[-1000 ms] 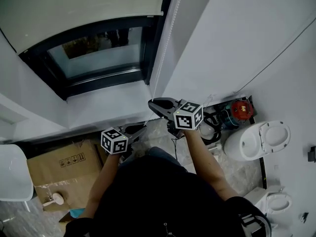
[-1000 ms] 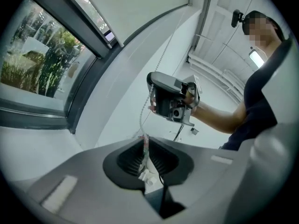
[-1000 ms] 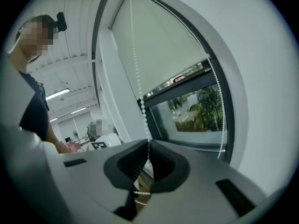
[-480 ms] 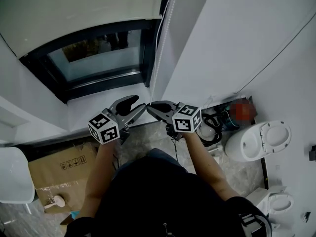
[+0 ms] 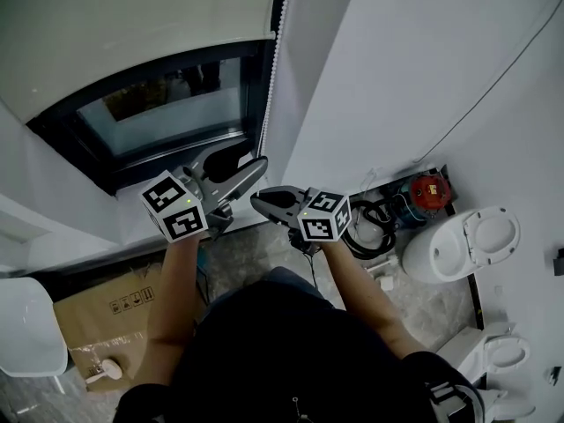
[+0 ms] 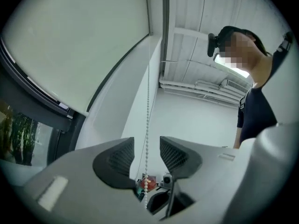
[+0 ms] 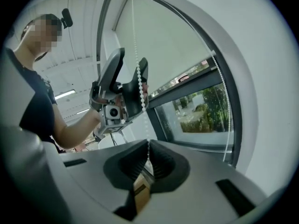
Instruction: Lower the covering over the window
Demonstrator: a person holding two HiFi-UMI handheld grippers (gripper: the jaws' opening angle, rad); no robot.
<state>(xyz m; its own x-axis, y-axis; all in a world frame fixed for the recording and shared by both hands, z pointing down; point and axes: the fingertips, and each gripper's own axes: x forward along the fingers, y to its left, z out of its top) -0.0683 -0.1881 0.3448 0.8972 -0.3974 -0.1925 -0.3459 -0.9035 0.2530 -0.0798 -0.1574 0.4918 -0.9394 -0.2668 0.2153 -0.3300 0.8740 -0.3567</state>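
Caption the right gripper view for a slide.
Right gripper shut on the bead chain beside the window; above it, the left gripper, jaws just opened, has the chain between them.

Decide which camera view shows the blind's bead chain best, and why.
The right gripper view: the bead chain runs bead by bead down into the right gripper's shut jaws. The left gripper view shows a short stretch between the left gripper's just-opened jaws; the head view, a thin line beside the window.

We were working in a bare indoor room, apparently under fit-out or used for storage. White walls (image 5: 423,60) enclosed a dark-framed window (image 5: 167,113) with a roller blind (image 5: 132,25). Loose toilets (image 5: 441,254), a cardboard box (image 5: 97,311) and coiled cables (image 5: 374,223) stood on the tiled floor (image 5: 256,254).
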